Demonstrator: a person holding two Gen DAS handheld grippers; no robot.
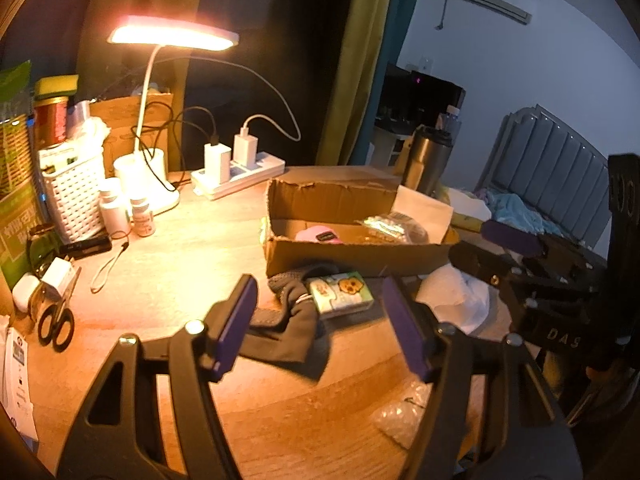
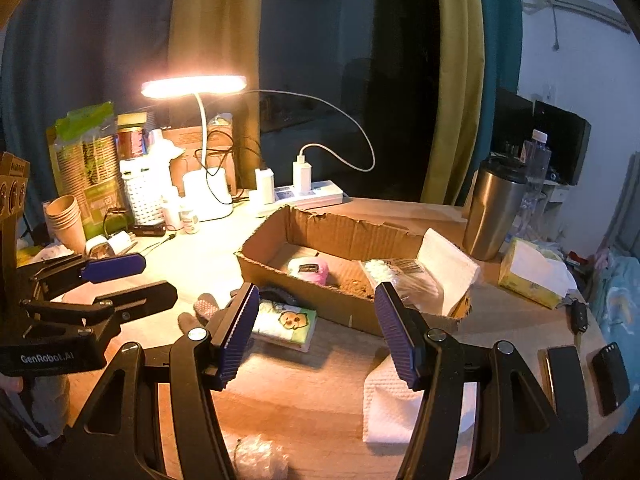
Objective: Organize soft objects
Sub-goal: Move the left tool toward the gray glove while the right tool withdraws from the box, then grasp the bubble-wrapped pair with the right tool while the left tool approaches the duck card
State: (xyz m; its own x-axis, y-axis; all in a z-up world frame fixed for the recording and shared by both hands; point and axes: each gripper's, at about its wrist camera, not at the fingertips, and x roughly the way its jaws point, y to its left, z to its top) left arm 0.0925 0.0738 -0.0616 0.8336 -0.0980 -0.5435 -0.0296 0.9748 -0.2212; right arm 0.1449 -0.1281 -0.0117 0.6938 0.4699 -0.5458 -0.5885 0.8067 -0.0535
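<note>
Both ribbed purple claws, left claw [image 1: 320, 328] and right claw [image 2: 320, 334], gape empty above corrugated cardboard box [image 2: 320, 304].

A dark sock [image 1: 294, 322] lies crumpled on the desk [image 1: 180, 276] beside a cartoon-printed tissue pack [image 1: 342, 292]. A pink plush [image 2: 309, 270] and a clear bag [image 2: 394, 276] rest inside the open cardboard box [image 2: 320, 300]. White paper towel [image 2: 386, 408] lies flat nearby.

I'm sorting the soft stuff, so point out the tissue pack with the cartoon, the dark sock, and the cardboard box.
tissue pack [image 1: 342, 291], left wrist view, on its printed top face.
dark sock [image 1: 294, 326], left wrist view, on the middle of the fabric.
cardboard box [image 2: 316, 298], right wrist view, on its near outer wall.
</note>
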